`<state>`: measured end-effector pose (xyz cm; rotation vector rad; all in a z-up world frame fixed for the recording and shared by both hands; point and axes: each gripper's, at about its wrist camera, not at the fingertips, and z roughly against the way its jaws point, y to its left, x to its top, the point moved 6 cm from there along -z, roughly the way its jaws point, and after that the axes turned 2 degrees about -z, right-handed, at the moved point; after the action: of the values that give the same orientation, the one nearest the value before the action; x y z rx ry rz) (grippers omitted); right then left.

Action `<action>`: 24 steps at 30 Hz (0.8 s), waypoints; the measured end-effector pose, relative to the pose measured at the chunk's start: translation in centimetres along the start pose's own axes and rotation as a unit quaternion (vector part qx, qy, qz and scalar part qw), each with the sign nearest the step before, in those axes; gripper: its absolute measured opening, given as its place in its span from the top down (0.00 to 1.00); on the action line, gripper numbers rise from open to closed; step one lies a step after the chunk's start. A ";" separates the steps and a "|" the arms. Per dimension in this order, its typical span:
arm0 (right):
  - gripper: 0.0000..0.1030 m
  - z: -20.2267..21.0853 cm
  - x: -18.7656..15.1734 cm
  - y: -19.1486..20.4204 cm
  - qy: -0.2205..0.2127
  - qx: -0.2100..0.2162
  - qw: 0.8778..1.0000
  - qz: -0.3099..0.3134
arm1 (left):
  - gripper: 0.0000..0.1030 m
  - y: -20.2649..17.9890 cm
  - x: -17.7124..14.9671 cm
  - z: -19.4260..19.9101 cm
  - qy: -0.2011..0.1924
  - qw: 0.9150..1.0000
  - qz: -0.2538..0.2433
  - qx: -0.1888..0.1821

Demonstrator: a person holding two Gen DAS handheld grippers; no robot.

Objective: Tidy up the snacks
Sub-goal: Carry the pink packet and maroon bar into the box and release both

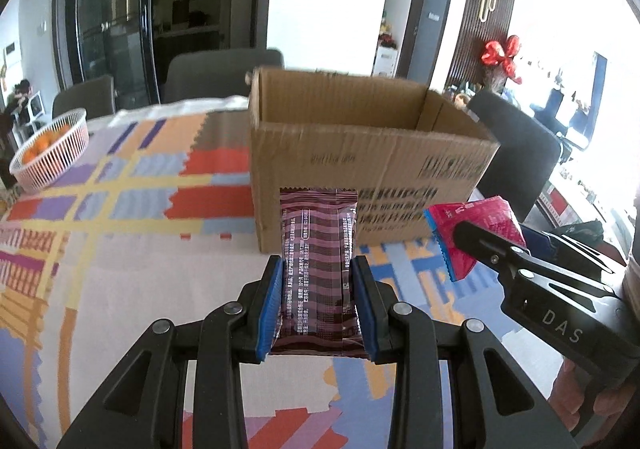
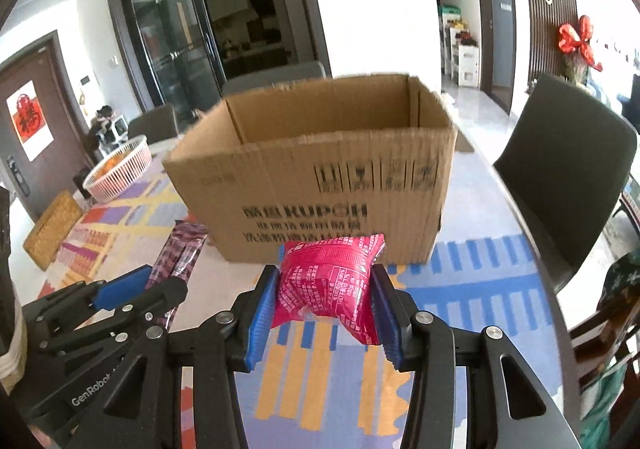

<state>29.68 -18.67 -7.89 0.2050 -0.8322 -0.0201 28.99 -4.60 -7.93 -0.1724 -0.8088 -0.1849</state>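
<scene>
My left gripper is shut on a dark brown striped snack packet, which stands upright between the blue pads above the tablecloth. My right gripper is shut on a puffy pink-red snack packet. Both hover in front of an open cardboard box on the table. In the left wrist view the right gripper enters from the right with the pink packet. In the right wrist view the left gripper shows at lower left, gripping the brown packet.
A white wire basket of oranges sits at the table's far left. A woven mat lies at the left edge. Dark chairs stand around the patterned tablecloth. A person sits far back left.
</scene>
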 end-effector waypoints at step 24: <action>0.54 3.3 10.0 -0.1 -0.050 0.001 0.999 0.019 | 0.67 -0.9 10.5 1.0 -0.036 0.999 -0.020 -0.004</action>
<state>34.02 -20.29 1.54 0.1906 -0.9359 0.0071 35.24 -6.27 0.47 -0.1724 -0.8828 -0.2205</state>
